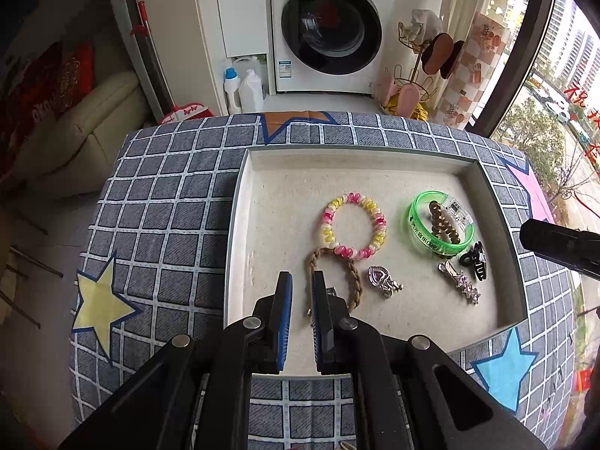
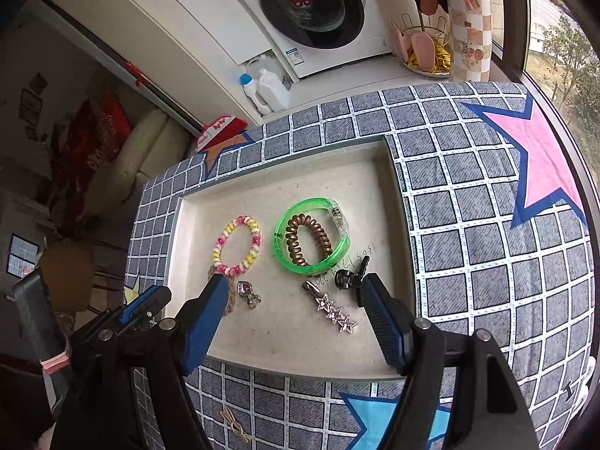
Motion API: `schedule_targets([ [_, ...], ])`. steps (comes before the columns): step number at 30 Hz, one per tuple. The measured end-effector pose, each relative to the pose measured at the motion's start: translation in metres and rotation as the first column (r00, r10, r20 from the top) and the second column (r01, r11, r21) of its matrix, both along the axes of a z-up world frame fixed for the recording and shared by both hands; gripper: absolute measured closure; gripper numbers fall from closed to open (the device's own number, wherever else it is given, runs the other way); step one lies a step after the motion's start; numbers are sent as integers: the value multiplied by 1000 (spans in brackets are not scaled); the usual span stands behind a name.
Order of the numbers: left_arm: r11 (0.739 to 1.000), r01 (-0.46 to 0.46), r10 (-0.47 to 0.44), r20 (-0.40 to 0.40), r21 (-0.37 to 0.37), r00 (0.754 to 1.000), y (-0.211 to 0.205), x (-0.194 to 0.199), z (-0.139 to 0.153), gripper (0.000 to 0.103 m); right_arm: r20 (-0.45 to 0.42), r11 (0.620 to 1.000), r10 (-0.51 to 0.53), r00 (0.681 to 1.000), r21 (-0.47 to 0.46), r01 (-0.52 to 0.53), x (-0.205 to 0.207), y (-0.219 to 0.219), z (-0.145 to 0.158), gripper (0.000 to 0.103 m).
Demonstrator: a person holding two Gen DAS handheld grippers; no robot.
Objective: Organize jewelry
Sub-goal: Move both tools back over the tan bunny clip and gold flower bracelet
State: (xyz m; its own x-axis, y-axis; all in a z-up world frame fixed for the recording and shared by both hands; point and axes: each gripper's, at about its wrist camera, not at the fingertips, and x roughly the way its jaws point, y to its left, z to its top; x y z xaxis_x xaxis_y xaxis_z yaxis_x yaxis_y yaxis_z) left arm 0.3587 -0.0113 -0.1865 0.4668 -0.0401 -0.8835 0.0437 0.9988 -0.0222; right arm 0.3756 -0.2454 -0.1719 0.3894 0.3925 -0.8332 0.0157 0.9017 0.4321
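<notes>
Where the checked cloth [image 1: 168, 195] covers the table, a shallow tray [image 1: 240, 202] holds the jewelry. Pink-and-yellow coil tie [image 1: 353, 225] at centre, overlapping the far end of a braided band [image 1: 354, 281]. Green bangle [image 1: 423, 238] to its right, with a brown coil tie [image 1: 440, 223] lying inside it. Heart charm [image 1: 382, 281], star clip [image 1: 463, 285] and black claw clip [image 1: 474, 262] lie along the near side, apart from one another. Left gripper [image 1: 302, 288]: fingers nearly together with a narrow gap, nothing visibly pinched; its right finger [image 1: 320, 300] covers part of the braided band, and contact cannot be judged. Right gripper [image 2: 296, 296]: fingers spread wide, empty, poised over the tray's near edge with the charm and star clip between them. One more hair tie [image 2: 234, 425] lies on the cloth outside the tray.
</notes>
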Motion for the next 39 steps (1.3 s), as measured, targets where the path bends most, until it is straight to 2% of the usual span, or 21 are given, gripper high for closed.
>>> schedule_targets([
  [1, 1000, -5, 5, -1, -1, 1000, 2, -4, 2, 27, 5, 1000, 0, 1000, -4, 0, -4, 1, 2, 27],
  [2, 1000, -24, 24, 6, 5, 1000, 5, -9, 4, 0, 10, 1000, 0, 1000, -7, 0, -7, 1, 5, 27],
  [4, 999, -49, 48, 58, 13, 997, 10, -20, 13, 0, 18, 1000, -2, 1000, -12, 2, -14, 2, 9, 27],
  [7, 999, -47, 47, 47, -6, 998, 16, -29, 18, 0, 30, 1000, -5, 1000, -24, 5, -26, 5, 14, 27],
  [14, 999, -43, 42, 58, 9, 997, 23, -59, 32, 0, 52, 999, -6, 999, -42, 8, -52, 10, 26, 27],
  [15, 999, -45, 44, 58, 12, 997, 25, -64, 32, 0, 57, 999, -3, 998, -47, 6, -56, 11, 28, 26],
  [16, 999, -46, 45, 56, 16, 997, 27, -69, 33, 0, 61, 999, 0, 998, -52, 3, -60, 13, 30, 19],
  [21, 998, -63, 63, 42, 18, 997, 40, -94, 34, 0, 97, 996, 2, 995, -87, 7, -83, 18, 43, 18],
  [27, 997, -57, 56, 9, 52, 998, 48, -128, 23, 0, 99, 995, -6, 995, -103, 16, -113, 22, 48, 17],
  [39, 998, -47, 51, -106, 47, 993, 61, -174, -15, 0, 22, 996, 26, 999, -90, -24, -180, 43, 15, 16],
])
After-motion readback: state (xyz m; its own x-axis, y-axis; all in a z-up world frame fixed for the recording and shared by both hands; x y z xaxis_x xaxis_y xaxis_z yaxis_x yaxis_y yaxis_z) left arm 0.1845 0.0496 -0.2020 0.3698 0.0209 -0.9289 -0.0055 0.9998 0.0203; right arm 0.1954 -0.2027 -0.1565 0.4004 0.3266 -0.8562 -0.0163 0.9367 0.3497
